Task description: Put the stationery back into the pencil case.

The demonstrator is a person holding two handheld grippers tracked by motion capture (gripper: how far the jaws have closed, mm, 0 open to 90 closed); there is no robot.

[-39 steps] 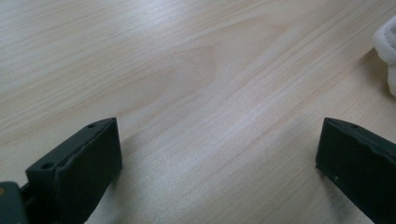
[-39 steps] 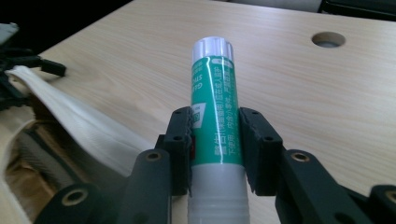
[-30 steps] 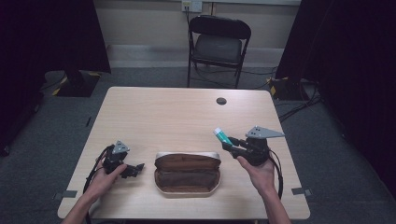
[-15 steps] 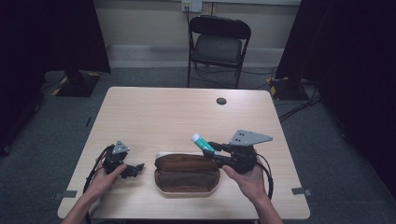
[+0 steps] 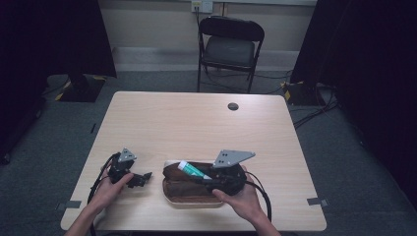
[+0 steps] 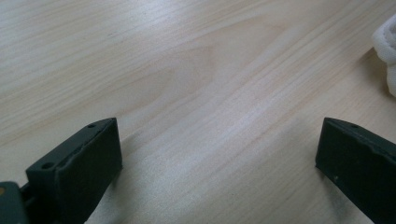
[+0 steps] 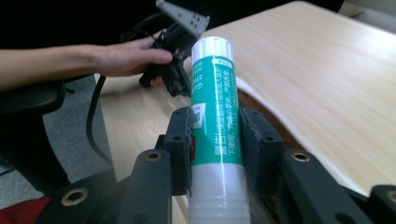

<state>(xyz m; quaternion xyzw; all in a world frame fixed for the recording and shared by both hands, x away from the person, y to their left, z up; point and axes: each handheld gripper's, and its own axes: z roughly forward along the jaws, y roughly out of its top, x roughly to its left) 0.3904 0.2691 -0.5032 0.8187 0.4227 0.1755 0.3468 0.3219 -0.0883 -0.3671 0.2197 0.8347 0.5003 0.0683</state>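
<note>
Glue stick above brown case

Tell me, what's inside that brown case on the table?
The brown case lies open; its visible lining looks bare. The right gripper holds a green glue stick above it, hiding the case's right part.

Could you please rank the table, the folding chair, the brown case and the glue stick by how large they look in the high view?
1. table
2. folding chair, though it stands farther from the camera
3. brown case
4. glue stick, clamped in the right gripper
</note>
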